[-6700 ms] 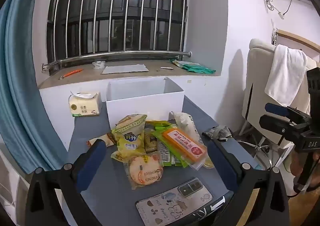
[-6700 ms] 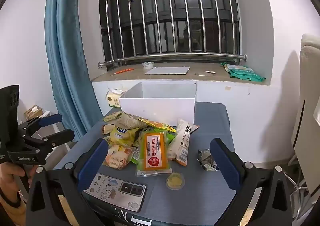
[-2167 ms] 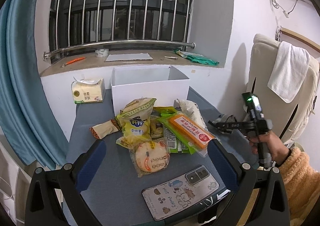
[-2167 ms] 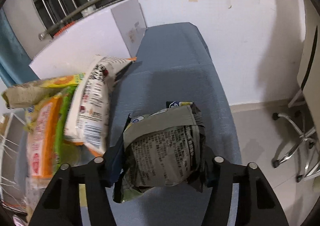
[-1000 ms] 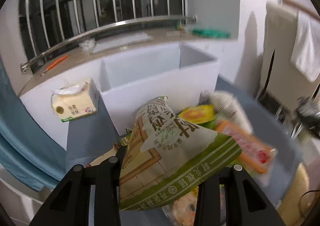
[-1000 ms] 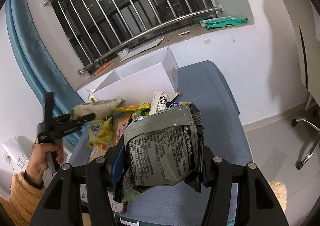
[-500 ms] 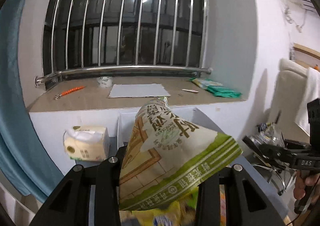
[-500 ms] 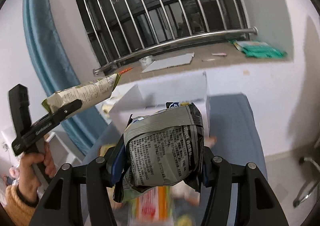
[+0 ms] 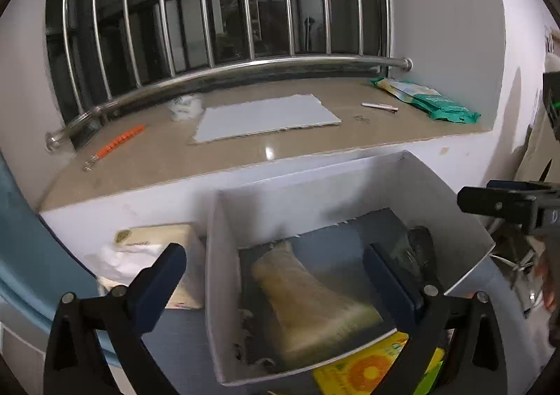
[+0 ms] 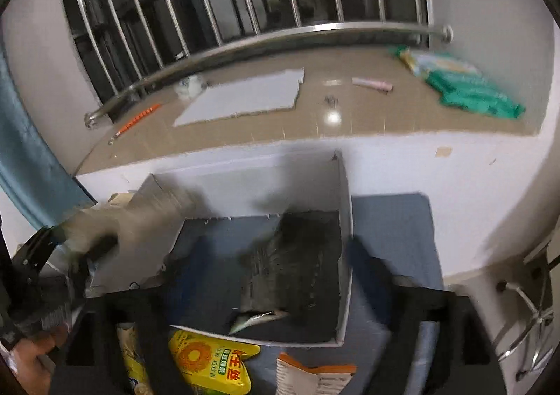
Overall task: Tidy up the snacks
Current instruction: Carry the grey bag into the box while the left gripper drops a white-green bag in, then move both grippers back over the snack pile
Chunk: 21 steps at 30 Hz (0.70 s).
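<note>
My left fingers (image 9: pixel 276 284) and right fingers (image 10: pixel 266 276) hang spread and empty over the box (image 9: pixel 224 290), green bag (image 9: pixel 308 304) and gray bag (image 10: pixel 297 262) inside.

You see: tissue pack (image 9: pixel 157 255) on table | white sheet (image 9: pixel 262 116), orange pen (image 9: pixel 120 143), green packet (image 9: pixel 427 101) on sill | blue curtain (image 9: pixel 21 237) left

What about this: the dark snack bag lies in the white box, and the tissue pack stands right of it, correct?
No: the tissue pack stands left of the white box, as the left wrist view shows. The dark snack bag does lie in the box.
</note>
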Tool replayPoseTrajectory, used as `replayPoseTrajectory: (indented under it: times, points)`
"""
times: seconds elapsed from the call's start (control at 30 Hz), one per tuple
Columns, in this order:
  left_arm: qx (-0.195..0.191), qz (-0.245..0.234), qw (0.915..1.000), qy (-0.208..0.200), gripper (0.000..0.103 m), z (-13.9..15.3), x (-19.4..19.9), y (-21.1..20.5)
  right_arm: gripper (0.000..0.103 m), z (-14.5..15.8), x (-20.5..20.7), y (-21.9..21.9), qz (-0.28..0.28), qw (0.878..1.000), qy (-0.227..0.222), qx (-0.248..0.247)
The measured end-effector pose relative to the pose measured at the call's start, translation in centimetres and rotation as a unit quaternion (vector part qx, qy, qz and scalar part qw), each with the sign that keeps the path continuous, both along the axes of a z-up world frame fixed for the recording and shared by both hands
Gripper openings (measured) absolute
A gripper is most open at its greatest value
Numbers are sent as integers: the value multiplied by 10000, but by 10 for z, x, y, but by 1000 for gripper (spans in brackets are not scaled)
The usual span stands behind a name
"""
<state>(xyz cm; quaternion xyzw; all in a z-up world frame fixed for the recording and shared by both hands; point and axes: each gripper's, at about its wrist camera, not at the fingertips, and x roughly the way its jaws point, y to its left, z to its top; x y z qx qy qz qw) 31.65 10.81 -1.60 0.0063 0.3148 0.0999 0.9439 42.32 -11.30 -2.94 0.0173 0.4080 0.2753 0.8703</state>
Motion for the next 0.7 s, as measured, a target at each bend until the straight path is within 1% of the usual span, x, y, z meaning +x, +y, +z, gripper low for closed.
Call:
replayPoseTrajectory:
  times: [0.07,0.13,0.2,0.33,0.43,0.53,0.6,0.7]
  points:
    - [-116,28,9999,-85,103,1,-9,4,103,-1,-3,-2,32,9999,39,110]
    - [-265,62,9995,-132,103,3,-16,8,103,0,-13,-7,50,9997,-149,180]
    - [-364,60,9991,-207,103,9,-25,10,103,1,-22,-12,116,9996,-212,153]
    - [-287,-13,9986,-436,103,26,-51,5,103,14,-41,-22,294,9983,-317,379]
    - [-226,-39,9973,-692,103,40,-84,-1,103,29,-68,-37,422,9953,-535,685]
    - [-244,-119,9962,-822,103,47,-115,-7,103,39,-99,-60,426,9913,-701,1032]
    - [-410,-243,9945,-938,103,48,-141,-12,103,43,-121,-74,492,9888,-670,1240]
    - [-564,-385,9933,-929,103,44,-172,-23,103,47,-155,-92,603,9862,-805,1315]
